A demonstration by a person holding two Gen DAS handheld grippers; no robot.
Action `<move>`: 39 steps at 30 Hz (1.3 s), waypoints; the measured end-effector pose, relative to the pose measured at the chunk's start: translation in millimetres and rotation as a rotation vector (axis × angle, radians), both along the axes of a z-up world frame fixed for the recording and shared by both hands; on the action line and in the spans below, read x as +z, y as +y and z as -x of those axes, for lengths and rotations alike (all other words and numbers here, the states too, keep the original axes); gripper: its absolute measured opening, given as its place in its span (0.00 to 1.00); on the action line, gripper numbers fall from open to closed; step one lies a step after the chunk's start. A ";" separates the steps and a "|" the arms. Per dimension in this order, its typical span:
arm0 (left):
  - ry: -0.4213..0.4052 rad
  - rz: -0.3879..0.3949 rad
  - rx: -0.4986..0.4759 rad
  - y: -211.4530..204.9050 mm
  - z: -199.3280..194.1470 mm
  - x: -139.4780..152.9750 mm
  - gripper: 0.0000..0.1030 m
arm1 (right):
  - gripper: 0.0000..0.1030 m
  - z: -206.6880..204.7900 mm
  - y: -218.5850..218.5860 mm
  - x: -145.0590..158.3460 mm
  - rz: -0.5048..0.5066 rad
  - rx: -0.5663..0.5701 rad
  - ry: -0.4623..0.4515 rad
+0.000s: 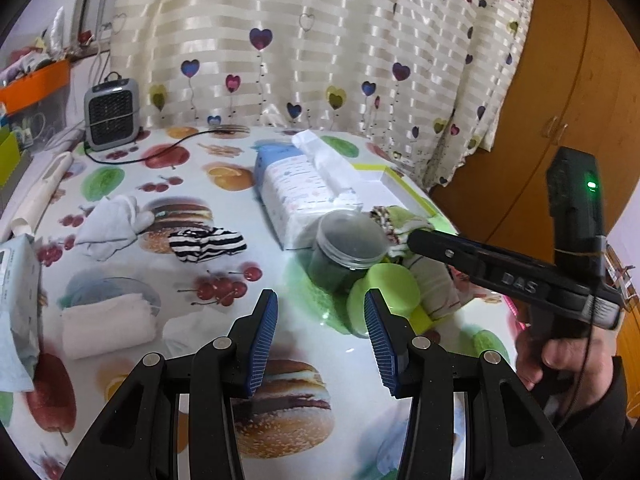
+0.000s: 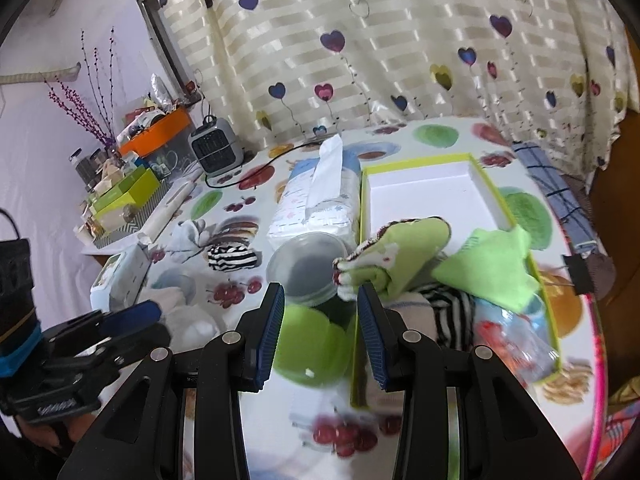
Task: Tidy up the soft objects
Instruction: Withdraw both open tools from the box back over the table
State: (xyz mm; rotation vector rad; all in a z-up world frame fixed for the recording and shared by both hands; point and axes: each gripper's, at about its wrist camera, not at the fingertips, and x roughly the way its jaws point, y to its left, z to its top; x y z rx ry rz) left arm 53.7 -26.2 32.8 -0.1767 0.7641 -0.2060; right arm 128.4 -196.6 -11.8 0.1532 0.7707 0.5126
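left claw (image 1: 320,332) with blue ribbed pads standing apart, nothing between, above the glossy fruit-and-burger printed table (image 1: 320,360); right claw (image 2: 320,328) likewise apart and empty, low beside the shallow white box with lime-green rim (image 2: 420,188). in that box: a folded lime-green cloth (image 2: 492,268), a green sock with patterned cuff (image 2: 404,252) draped over the near wall, a black-and-white striped piece (image 2: 452,312) beneath. out on the table, well apart from the box: a black-and-white striped cloth (image 1: 206,244), a crumpled white rag (image 1: 112,226), a folded white towel (image 1: 108,330). clear plastic lidded jar (image 1: 348,248) just beside the soft tissue pack (image 1: 304,196)
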 end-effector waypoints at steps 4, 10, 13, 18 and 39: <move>0.018 -0.016 0.015 4.8 -5.8 -3.9 0.43 | 0.38 -19.4 -5.8 -9.4 0.006 -0.035 0.025; 0.034 -0.023 0.047 13.9 -11.9 -9.8 0.43 | 0.38 -23.7 -30.8 -1.1 -0.014 -0.121 0.014; 0.036 -0.014 0.053 16.4 -10.9 -11.8 0.43 | 0.38 -17.7 -33.2 7.5 -0.004 -0.130 -0.007; 0.033 -0.015 0.062 20.6 -6.6 -12.5 0.43 | 0.38 -3.3 -25.5 21.4 -0.001 -0.112 -0.041; 0.075 0.024 0.251 105.2 25.2 -36.6 0.51 | 0.44 49.0 68.0 31.8 0.053 0.173 -0.104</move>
